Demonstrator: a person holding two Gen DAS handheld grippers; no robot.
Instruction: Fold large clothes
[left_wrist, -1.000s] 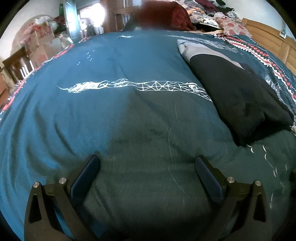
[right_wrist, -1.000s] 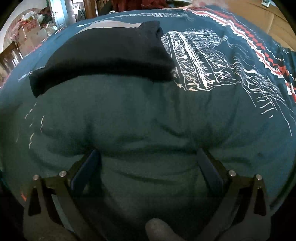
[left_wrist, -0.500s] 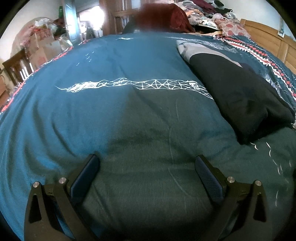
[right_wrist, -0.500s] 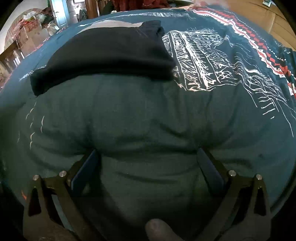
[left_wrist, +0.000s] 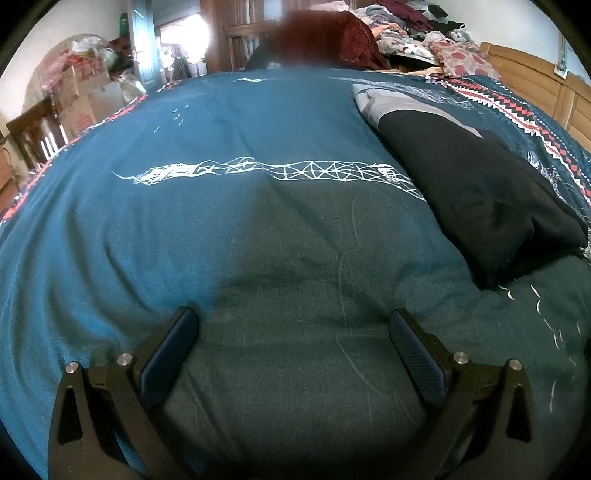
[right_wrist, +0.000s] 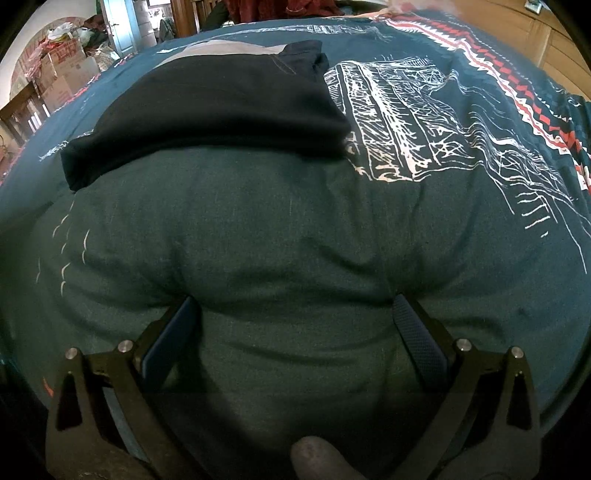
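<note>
A folded black garment (left_wrist: 476, 192) with a grey part at its far end lies on the teal bedspread (left_wrist: 229, 221), to the right in the left wrist view. In the right wrist view the same black garment (right_wrist: 221, 107) sits ahead at upper left. My left gripper (left_wrist: 293, 325) is open, low over bare bedspread, well left of the garment. My right gripper (right_wrist: 297, 314) is open too, its fingers pressing into the puffed bedspread (right_wrist: 295, 240) short of the garment's near edge. Nothing is held between either pair of fingers.
A wooden headboard (left_wrist: 546, 96) runs along the right. Piled clothes (left_wrist: 413, 33) and a dark red heap (left_wrist: 332, 40) sit beyond the bed's far end. Cardboard boxes (left_wrist: 85, 96) and a wooden chair (left_wrist: 37, 129) stand at the left. A fingertip (right_wrist: 314, 454) shows below the right gripper.
Both grippers have stayed open and nearly still. The left wrist view has shifted slightly, so the black garment sits a little further right.
</note>
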